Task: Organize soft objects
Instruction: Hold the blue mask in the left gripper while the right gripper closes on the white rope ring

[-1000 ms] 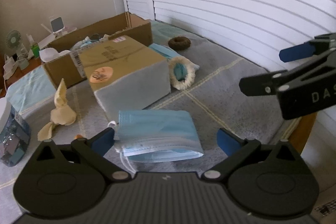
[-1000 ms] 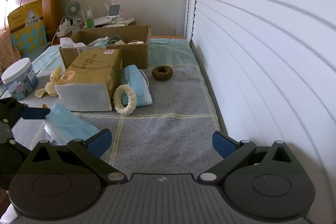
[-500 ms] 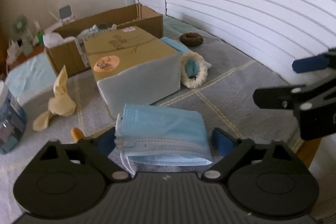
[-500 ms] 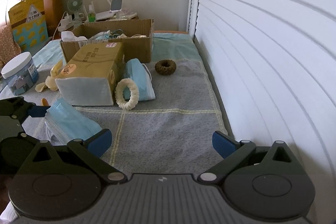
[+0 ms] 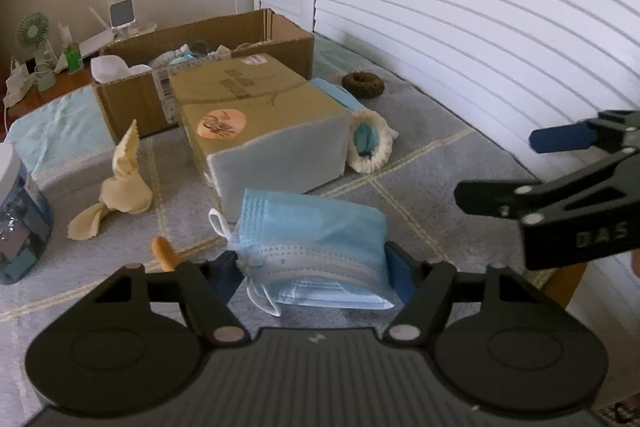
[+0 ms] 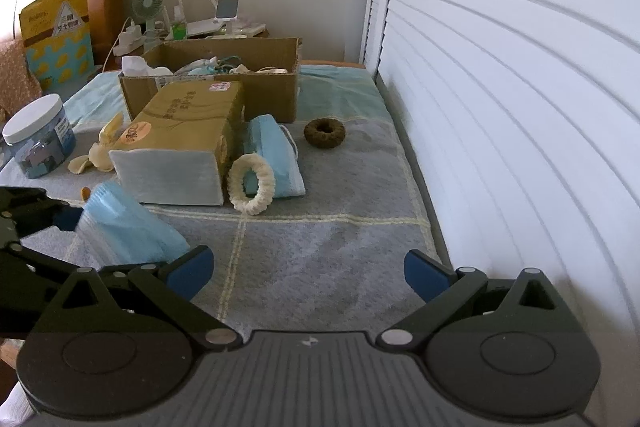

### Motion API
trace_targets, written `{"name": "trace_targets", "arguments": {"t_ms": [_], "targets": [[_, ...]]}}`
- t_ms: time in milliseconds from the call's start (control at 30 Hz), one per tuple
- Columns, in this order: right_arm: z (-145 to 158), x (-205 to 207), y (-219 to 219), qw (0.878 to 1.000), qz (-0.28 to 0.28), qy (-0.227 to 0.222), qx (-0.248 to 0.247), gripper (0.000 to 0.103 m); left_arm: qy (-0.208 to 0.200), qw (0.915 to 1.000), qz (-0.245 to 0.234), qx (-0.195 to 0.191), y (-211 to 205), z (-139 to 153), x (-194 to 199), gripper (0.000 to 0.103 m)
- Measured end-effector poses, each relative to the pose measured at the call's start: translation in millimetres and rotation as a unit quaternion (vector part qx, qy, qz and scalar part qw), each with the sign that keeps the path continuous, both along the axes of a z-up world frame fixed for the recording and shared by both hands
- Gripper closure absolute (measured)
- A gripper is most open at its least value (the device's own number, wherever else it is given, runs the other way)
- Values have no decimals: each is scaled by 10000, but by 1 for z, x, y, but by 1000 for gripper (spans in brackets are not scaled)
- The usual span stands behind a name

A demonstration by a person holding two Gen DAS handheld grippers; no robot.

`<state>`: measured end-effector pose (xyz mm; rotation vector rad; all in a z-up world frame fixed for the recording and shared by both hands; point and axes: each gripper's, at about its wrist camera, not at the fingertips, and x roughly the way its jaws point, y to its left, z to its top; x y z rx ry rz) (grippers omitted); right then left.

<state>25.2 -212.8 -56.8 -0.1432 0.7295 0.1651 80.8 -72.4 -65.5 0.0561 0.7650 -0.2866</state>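
While jaws have just been closing, left hand-held gripper point(image 5: 312, 269) clamps stack of light-blue pleated face masks point(image 5: 316, 247) on grey checked blanket point(image 6: 320, 247). Right hand-held gripper point(image 6: 306, 273) spread wide, nothing between pads. Beyond stack: tan paper-wrapped tissue block point(image 5: 260, 123), cream fluffy scrunchie point(image 5: 370, 147), open brown cardboard box point(image 5: 208, 39).

The jar point(image 5: 18, 219) is cut off by the left wrist view's left edge. The mask stack point(image 5: 316, 247) is partly hidden behind the left gripper point(image 5: 316, 273). Cardboard box point(image 6: 224, 75) contents are too small to identify.
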Motion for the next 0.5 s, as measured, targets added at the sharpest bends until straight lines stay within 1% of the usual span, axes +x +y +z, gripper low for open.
{"name": "trace_targets", "arguments": {"t_ms": [200, 333, 433, 500], "targets": [[-4, 9, 13, 9999, 95, -29, -141, 4, -40, 10000, 20, -21, 14, 8, -5, 32], [-7, 17, 21, 9995, 139, -10, -284, 12, -53, 10000, -6, 2, 21, 12, -9, 32], [-12, 25, 27, 9991, 182, -13, -384, 14, -54, 10000, -6, -16, 27, 15, -12, 32], [-16, 31, 33, 9987, 225, -7, -461, 17, -66, 10000, 6, -55, 30, 16, -12, 32]]}}
